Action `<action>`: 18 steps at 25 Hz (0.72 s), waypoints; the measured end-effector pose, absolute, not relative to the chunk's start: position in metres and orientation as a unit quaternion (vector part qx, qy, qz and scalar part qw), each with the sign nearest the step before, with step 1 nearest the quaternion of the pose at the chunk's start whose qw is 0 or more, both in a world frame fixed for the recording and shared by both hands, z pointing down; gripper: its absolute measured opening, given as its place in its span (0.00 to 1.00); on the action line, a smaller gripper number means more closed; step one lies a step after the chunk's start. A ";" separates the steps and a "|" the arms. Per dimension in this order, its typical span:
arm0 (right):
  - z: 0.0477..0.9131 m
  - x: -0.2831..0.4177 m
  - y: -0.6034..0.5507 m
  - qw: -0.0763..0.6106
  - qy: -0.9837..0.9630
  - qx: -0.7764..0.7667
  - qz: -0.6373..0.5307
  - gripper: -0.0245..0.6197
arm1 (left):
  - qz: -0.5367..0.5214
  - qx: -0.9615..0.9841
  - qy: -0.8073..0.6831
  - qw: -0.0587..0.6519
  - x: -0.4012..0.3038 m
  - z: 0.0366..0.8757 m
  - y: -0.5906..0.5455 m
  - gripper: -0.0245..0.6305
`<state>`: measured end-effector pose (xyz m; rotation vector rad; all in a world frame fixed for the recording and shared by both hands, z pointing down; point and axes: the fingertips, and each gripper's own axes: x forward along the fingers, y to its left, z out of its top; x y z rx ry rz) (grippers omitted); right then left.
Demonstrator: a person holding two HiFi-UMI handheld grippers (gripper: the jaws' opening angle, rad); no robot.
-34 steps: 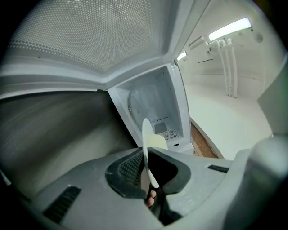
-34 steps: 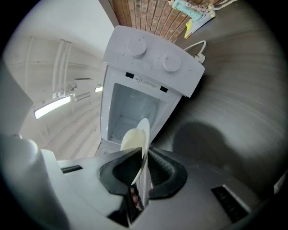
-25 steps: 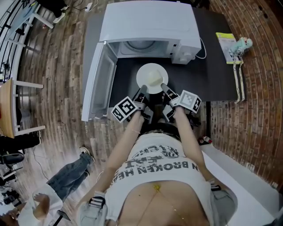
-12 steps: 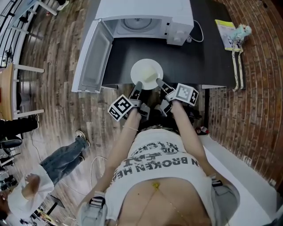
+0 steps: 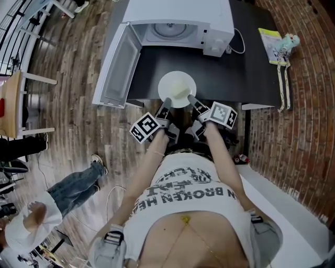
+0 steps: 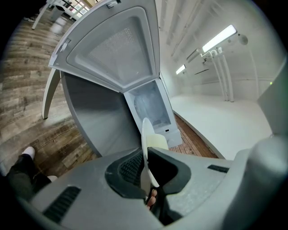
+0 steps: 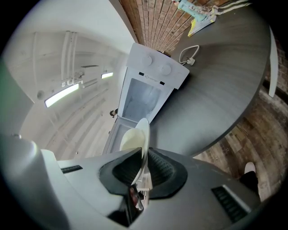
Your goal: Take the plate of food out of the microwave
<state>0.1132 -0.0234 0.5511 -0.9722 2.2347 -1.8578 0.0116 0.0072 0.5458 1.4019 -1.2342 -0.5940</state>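
Left arm: the forearm reaches forward from the torso and the left tongs (image 5: 166, 100) slant inward, marker cube facing up.
Right arm: it mirrors the left, with the right tongs (image 5: 190, 98) slanting inward from the other side, cube facing up.
Left tongs: nearly closed, the pads nip the near-left rim of the plate (image 5: 177, 89), which its own view shows edge-on between the jaws.
Right tongs: also narrowed to a slit and clamped on the near-right rim, the thin edge running between the ribbed pads.
Plate: outside the microwave (image 5: 180, 15), over the dark counter (image 5: 251, 78) near its front edge, in front of the open cavity.
Food: a pale lump (image 5: 181, 92) sits on the plate; what it is cannot be told.
Door: the door (image 5: 118, 65) is swung fully open to the left.
Hard to make out: whether the plate rests on the counter or hangs just above it.
Cut off: the person's hands are hidden behind the cubes, and the microwave's back runs out of the head view.
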 end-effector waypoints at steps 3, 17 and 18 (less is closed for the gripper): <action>0.548 0.109 -0.022 0.043 0.729 -0.319 -0.604 0.10 | -0.251 0.597 -0.522 0.556 0.008 0.542 0.009 0.08; 0.552 0.103 -0.008 0.040 0.721 -0.325 -0.611 0.10 | -0.246 0.593 -0.516 0.567 0.001 0.546 0.022 0.08; 0.552 0.103 -0.007 0.039 0.721 -0.325 -0.611 0.10 | -0.246 0.593 -0.516 0.567 0.002 0.546 0.023 0.08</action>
